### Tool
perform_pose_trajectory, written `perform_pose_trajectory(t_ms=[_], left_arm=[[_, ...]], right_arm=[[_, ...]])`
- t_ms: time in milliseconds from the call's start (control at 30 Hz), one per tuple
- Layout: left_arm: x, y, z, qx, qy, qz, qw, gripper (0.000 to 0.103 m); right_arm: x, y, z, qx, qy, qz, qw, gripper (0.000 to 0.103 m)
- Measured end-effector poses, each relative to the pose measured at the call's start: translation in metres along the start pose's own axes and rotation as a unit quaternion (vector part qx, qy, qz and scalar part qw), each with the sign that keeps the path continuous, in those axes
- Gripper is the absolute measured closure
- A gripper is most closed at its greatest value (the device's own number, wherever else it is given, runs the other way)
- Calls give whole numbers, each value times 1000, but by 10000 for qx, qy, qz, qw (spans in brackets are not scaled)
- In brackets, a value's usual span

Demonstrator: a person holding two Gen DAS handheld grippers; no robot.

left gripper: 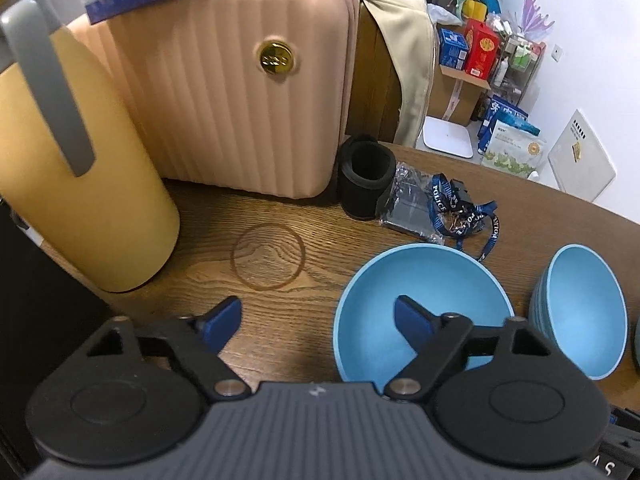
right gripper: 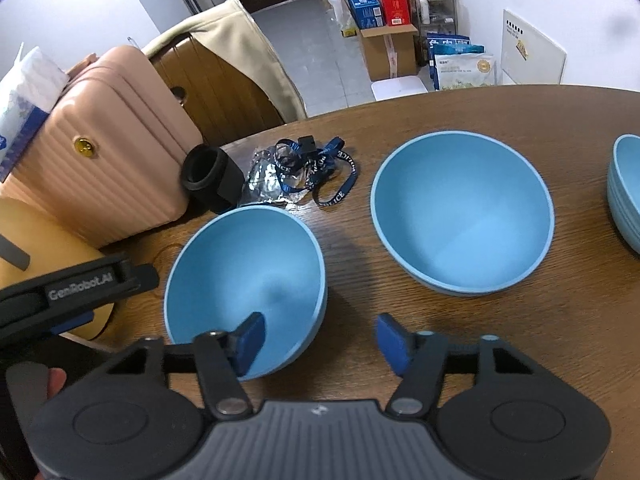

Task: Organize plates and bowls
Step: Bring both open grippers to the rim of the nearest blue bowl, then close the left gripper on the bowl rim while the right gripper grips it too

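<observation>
A light blue bowl [left gripper: 424, 280] [right gripper: 244, 268] stands on the brown wooden table [right gripper: 520, 340] close to me. My left gripper [left gripper: 318, 320] is open and straddles the bowl's left rim, with its right finger inside and its left finger over the table. My right gripper [right gripper: 322, 340] is open astride the same bowl's right rim, its left finger inside. No pad visibly presses on the rim. A second blue bowl [right gripper: 462, 216] [left gripper: 580, 312] sits to the right. At the far right edge stands a stack of blue bowls [right gripper: 626, 188].
A pink suitcase [left gripper: 224, 92], a yellow jug [left gripper: 76, 200], a black sleeve [left gripper: 366, 178] and a blue lanyard [right gripper: 320, 168] on a plastic bag crowd the table's back left. A chair with a beige coat [right gripper: 236, 56] stands behind. A hand [right gripper: 54, 382] shows at lower left.
</observation>
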State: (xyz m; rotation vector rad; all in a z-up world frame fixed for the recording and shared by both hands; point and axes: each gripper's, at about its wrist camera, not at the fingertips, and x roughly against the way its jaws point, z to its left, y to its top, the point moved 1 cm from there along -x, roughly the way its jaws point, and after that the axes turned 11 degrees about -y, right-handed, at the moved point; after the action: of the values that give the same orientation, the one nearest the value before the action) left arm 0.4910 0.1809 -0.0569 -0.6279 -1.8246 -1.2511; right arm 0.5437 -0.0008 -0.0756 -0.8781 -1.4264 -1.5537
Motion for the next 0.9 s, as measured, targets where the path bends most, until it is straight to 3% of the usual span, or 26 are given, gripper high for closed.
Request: perform_pose_trajectory(t_ms=[167, 333, 667, 900], left_arm=[[-17, 2, 2, 15, 26, 117, 9999, 33], [-35, 2, 5, 64, -31, 225, 9997, 43], [-56, -1, 10, 161, -182, 379, 9990, 67], [-65, -2, 9, 144, -304, 401, 9986, 80]], right_arm=[[-10, 3, 1, -72, 88, 71, 9999, 59], [-23, 7, 2, -130, 54, 125, 9998, 61], [-44, 9, 2, -140, 105, 232, 9996, 82], [-55, 8, 6, -105, 145, 282, 9994, 89]])
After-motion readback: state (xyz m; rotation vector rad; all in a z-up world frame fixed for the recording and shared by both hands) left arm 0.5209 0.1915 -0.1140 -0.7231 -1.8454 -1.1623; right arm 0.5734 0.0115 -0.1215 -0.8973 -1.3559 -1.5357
